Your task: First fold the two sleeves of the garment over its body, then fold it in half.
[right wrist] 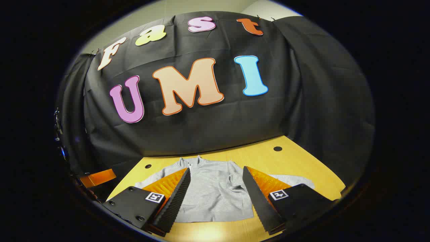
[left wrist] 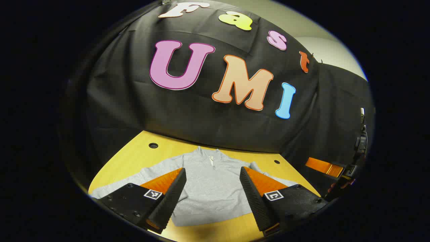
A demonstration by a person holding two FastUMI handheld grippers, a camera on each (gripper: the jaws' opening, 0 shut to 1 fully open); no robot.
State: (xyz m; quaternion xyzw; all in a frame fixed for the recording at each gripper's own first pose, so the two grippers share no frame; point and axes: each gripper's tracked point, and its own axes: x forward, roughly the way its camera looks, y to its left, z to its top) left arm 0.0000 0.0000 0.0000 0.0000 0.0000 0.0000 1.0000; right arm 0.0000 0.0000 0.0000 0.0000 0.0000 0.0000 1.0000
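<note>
Both hand-held grippers, your left hand-held gripper (left wrist: 212, 191) and right hand-held gripper (right wrist: 216, 195), hover wide open above the grey garment (left wrist: 210, 188) lying flat on the surface (left wrist: 134, 151), so pinch one sleeve (left wrist: 134, 178) near its cuff first.

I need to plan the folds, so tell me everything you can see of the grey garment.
The grey garment is a long-sleeved top in a soft, heathered knit, with a stand-up collar and a short zip at the neck. It lies flat, front up, on the yellow table, collar toward the booth's wall, hem nearest the cameras. Both sleeves are spread out sideways, not yet folded. Slight wrinkles mark the body. Neither claw touches it; both hover open above.
</note>
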